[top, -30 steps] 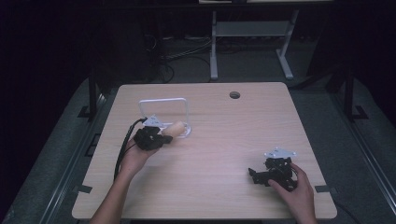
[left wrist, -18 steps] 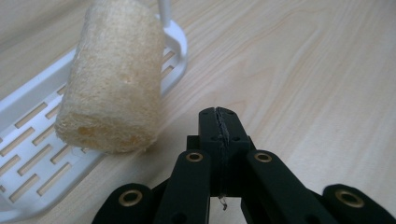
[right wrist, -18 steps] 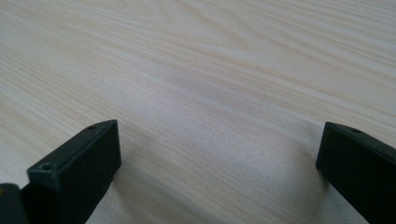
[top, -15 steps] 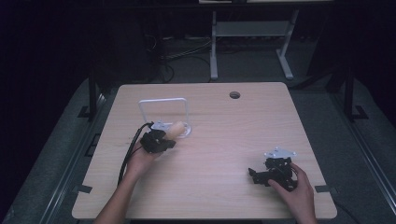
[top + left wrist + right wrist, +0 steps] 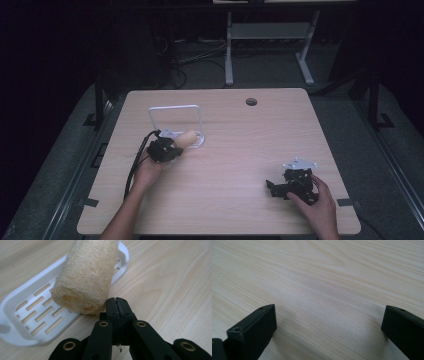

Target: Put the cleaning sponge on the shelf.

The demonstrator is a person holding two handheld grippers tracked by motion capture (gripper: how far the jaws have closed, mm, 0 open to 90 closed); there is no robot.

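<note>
Wooden table (image 5: 230, 150) | left claw (image 5: 117, 301) pinched empty beside loofah (image 5: 86, 275) (on white tray (image 5: 30, 315)) | right claw (image 5: 329, 322) wide

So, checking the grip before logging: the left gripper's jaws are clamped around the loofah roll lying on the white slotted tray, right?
Not quite. The left gripper is shut on nothing, its tips beside the loofah roll, which does lie on the white slotted tray. The left gripper view shows it.

High view overhead, claw cameras close, sharing tabletop (image 5: 240, 150)
</note>
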